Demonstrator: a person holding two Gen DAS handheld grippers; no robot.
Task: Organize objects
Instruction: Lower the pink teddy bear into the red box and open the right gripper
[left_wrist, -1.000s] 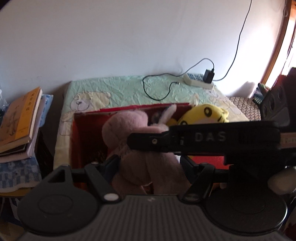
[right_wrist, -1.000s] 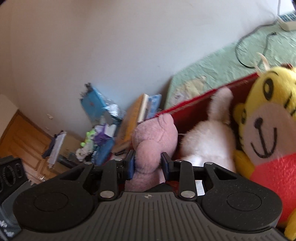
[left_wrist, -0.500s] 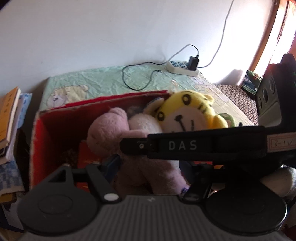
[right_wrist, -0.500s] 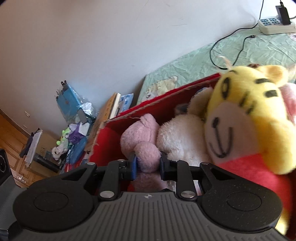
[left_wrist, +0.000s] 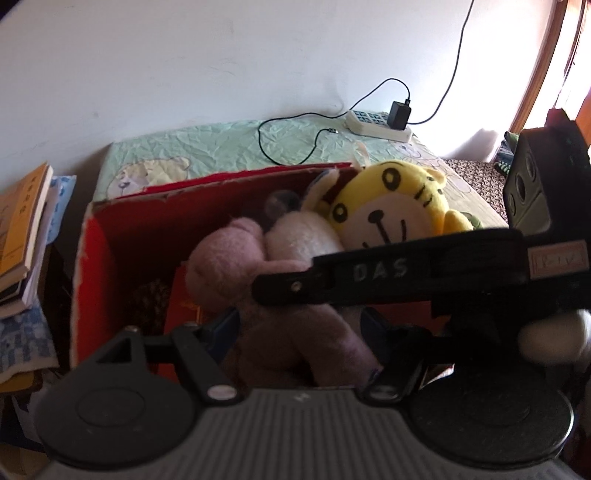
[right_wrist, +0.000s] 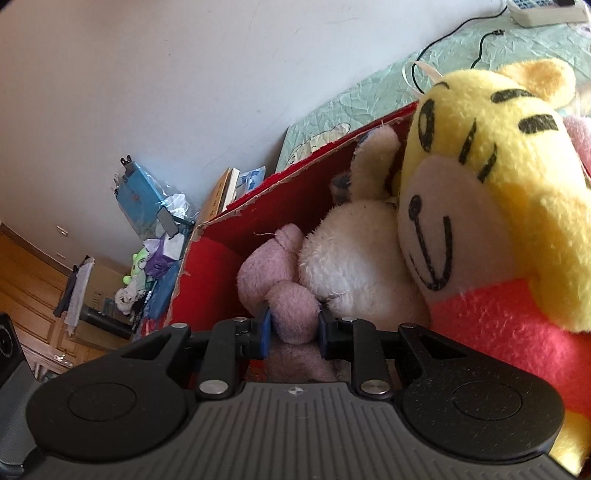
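Note:
A pink plush bear (left_wrist: 236, 266) lies in a red cardboard box (left_wrist: 92, 258), next to a white plush rabbit (left_wrist: 303, 236) and a yellow plush tiger (left_wrist: 391, 206). My left gripper (left_wrist: 299, 328) is wide around the bear's lower body, its fingers on either side. My right gripper (right_wrist: 293, 332) is shut on the pink bear's limb (right_wrist: 291, 310); its black body crosses the left wrist view (left_wrist: 388, 273). The rabbit (right_wrist: 354, 258) and tiger (right_wrist: 480, 177) fill the right of the right wrist view.
The box stands against a green bear-print sheet (left_wrist: 229, 147) carrying a power strip (left_wrist: 376, 122) and black cable. Stacked books (left_wrist: 22, 236) lie left of the box. A cluttered shelf with bags (right_wrist: 147, 206) stands far left in the right wrist view.
Both grippers have moved with the pink bear further down into the box. The tiger and rabbit now sit closer and larger in view. The right grip on the bear is unchanged.

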